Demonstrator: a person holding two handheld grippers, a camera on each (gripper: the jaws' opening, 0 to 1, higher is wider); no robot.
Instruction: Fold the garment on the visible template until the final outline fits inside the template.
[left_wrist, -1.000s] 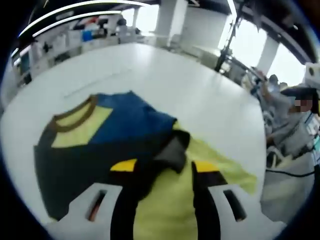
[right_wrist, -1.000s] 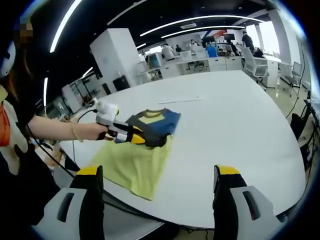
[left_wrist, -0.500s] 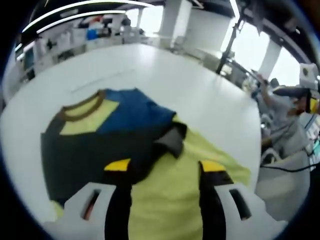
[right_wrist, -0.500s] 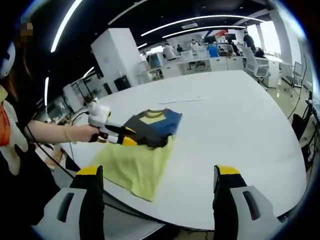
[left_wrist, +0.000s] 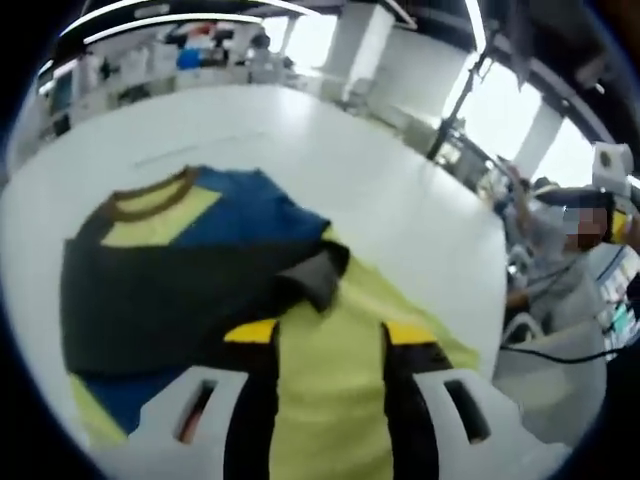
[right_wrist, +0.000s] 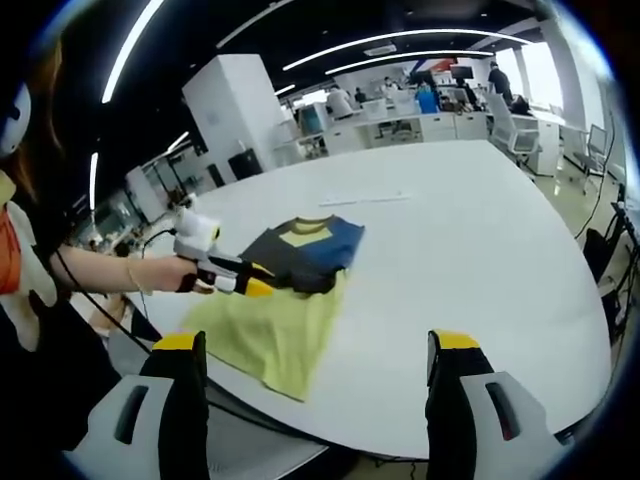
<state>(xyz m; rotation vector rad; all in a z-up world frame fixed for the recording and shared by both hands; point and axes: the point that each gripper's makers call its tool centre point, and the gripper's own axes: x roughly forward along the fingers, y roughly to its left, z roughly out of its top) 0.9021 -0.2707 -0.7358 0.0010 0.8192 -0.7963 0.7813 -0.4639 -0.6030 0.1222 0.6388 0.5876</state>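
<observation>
Blue-and-dark garment (left_wrist: 190, 270) lies just ahead of the spread, empty left claw (left_wrist: 328, 335).

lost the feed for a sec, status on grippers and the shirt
Left gripper open, empty, at the garment's edge. Right gripper open, hanging off the table. Garment partly folded on yellow template. Nothing in the way.

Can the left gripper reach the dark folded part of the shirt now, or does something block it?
Probably yes. The left gripper has open jaws hovering over the yellow template, and the dark folded shirt lies just ahead with nothing between. The right gripper is far off.
</observation>
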